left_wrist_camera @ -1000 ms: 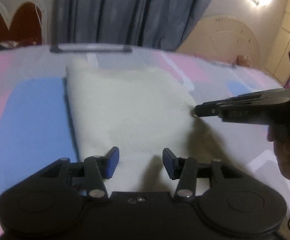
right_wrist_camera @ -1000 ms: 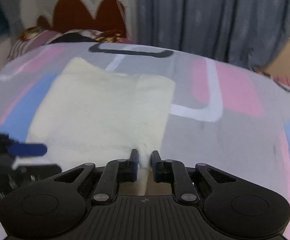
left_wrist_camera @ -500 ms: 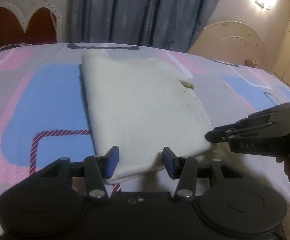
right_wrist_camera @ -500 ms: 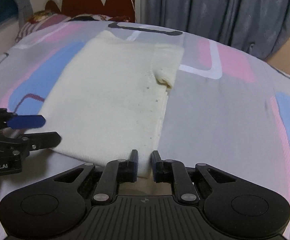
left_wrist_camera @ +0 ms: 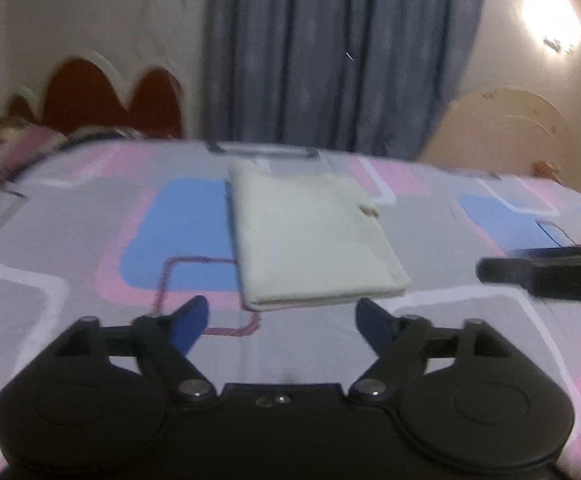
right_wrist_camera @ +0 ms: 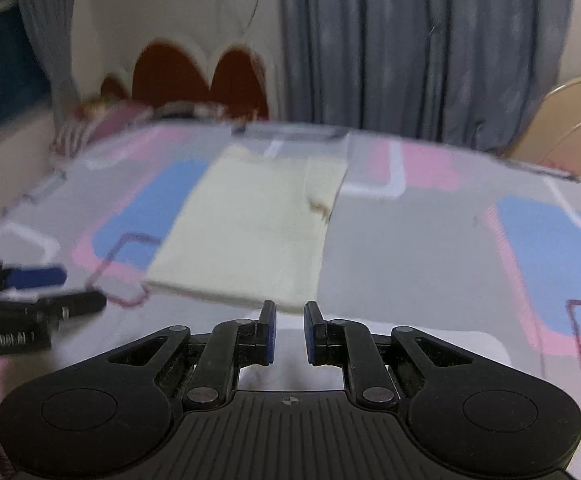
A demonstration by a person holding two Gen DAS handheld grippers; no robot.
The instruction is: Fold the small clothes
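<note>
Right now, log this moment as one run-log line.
stage: fold released | left hand-held gripper: open, empty, just opened | right hand-held gripper: open, empty, just opened | cream garment: folded flat on bedsheet

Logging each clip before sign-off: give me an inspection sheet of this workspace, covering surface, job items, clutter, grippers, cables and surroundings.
Surface: bed sheet with pink, blue and grey blocks, lying flat.
Job's things: cream garment, folded into a rectangle, flat on the sheet; a small flap sticks out at one edge.
Clutter: nothing seen.
Grippers: left gripper open, jaws have just been opening, nothing between them; right gripper open, jaws have just been opening, nothing between them; both short of the garment.
Cables: nothing seen.
Surroundings: grey-blue curtain, scalloped headboard, wall lamp lit.
</note>
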